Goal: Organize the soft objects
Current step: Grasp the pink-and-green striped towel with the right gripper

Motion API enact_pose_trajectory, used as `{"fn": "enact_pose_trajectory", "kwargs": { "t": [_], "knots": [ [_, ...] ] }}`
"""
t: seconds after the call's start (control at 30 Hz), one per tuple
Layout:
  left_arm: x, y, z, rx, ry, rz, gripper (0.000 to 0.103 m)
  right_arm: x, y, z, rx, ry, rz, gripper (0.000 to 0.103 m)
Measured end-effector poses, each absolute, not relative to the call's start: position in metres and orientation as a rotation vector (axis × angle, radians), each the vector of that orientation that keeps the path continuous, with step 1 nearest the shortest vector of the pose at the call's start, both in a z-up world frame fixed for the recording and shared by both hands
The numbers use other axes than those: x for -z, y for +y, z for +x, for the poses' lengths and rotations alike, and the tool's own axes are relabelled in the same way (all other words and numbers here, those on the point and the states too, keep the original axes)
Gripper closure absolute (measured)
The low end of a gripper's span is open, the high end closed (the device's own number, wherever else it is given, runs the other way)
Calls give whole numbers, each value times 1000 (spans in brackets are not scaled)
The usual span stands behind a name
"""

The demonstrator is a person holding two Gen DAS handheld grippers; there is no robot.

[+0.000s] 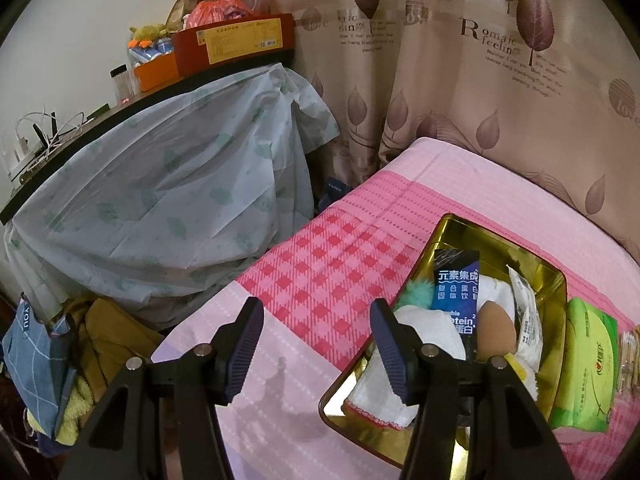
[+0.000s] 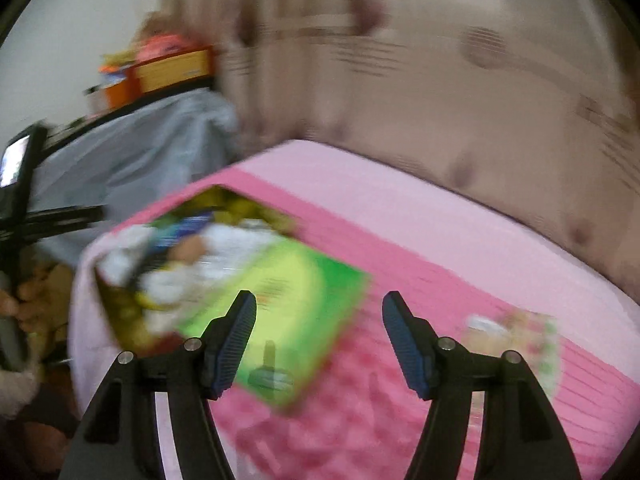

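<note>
Jaws of both grippers gape (right gripper opening), holding nothing.

Black tongs, ribbed blue pads, silver screws.

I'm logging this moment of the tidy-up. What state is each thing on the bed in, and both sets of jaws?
Gold tin: open, no lid on, holding soft items.
Green tissue pack: lying flat on the bed beside the tin, outside it.
White cloth: lying in the tin.
Left gripper: jaws open, empty.
Right gripper: jaws open, empty; view blurred.
</note>
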State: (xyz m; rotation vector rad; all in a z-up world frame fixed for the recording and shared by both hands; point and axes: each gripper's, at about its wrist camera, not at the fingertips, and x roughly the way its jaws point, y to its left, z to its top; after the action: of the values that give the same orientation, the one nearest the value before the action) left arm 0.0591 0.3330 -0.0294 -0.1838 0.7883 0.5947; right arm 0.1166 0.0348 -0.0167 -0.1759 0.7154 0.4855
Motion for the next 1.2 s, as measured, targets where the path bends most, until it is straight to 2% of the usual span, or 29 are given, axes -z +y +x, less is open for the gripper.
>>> {"fn": "enact_pose_trajectory", "kwargs": {
  "t": [0.33, 0.7, 0.87, 0.9, 1.07, 1.2],
  "knots": [
    [31, 328, 60, -591, 796, -168, 46, 46, -98, 177, -166, 837, -77, 40],
    [29, 306, 64, -527, 824, -132, 46, 98, -128, 218, -95, 927, -8, 42],
    [20, 260, 71, -431, 821, -58, 46, 112, -140, 220, -116, 931, 13, 52],
    [17, 248, 74, -398, 823, -49, 46, 112, -141, 220, -126, 926, 17, 60],
    [9, 180, 89, -228, 828, 5, 46, 111, -137, 213, -157, 916, -8, 77],
    [12, 113, 102, -54, 849, 48, 44, 106, -146, 199, -119, 908, -29, 80]
  ]
}}
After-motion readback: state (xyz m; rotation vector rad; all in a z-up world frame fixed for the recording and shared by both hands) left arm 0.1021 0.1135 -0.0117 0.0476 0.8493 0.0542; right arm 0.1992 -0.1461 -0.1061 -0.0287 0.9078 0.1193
